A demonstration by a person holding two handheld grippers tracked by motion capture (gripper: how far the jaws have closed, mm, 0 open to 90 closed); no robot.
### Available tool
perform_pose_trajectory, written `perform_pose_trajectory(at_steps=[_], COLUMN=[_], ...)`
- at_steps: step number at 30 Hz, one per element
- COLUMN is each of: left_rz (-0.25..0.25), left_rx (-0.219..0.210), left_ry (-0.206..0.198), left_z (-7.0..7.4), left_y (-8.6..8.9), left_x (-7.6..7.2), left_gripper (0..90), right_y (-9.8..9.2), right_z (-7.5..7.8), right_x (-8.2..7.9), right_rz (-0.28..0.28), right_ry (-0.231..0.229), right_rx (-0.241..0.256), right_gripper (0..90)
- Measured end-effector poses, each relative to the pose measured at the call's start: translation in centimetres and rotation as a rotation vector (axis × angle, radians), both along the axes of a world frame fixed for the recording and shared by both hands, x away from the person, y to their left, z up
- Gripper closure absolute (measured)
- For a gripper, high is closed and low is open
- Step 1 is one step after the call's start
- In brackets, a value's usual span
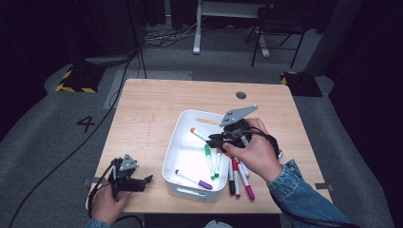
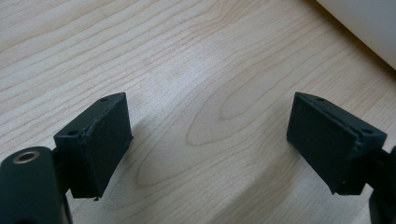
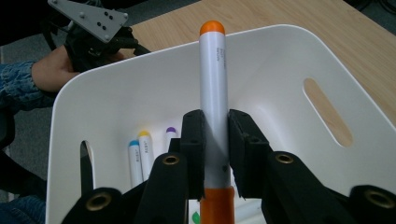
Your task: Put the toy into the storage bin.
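Wooden table (image 1: 157,104): right gripper (image 3: 215,140) clamps orange marker (image 3: 212,93) over white bin (image 3: 116,93); left gripper (image 2: 208,140) wide apart, w/ nothing between, near table edge.

Left gripper (image 1: 142,182) jaws spread wide, right gripper (image 1: 212,140) jaws clamped

Orange-capped white marker (image 3: 213,93) clamped in right gripper (image 3: 215,140), held over white bin (image 3: 280,70), cap pointing away.
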State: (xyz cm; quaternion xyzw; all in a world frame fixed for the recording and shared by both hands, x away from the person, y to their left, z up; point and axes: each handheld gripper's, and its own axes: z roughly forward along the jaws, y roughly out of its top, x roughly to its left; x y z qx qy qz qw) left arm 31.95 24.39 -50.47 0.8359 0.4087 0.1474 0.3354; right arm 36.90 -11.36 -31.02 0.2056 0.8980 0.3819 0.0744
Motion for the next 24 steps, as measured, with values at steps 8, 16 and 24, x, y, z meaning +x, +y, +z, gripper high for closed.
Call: perform_pose_trajectory(at_steps=[8, 16, 24], left_rz=[0.001, -0.001, 0.0], left_rx=[0.0, -0.003, -0.004], left_ry=[0.0, -0.001, 0.0], left_z=[0.0, 0.0, 0.0], left_y=[0.0, 0.0, 0.0], left_x=[0.0, 0.0, 0.0], left_gripper=[14.1, 14.1, 14.1], right_y=[1.0, 0.9, 1.5], right_z=[-1.0, -2.8, -3.6], right_x=[0.1, 0.5, 0.2], right_rz=[0.029, 0.03, 0.051], right_ry=[0.01, 0.03, 0.036], right_rx=[-0.024, -0.065, -0.109], right_gripper=[77.1, 77.1, 77.0])
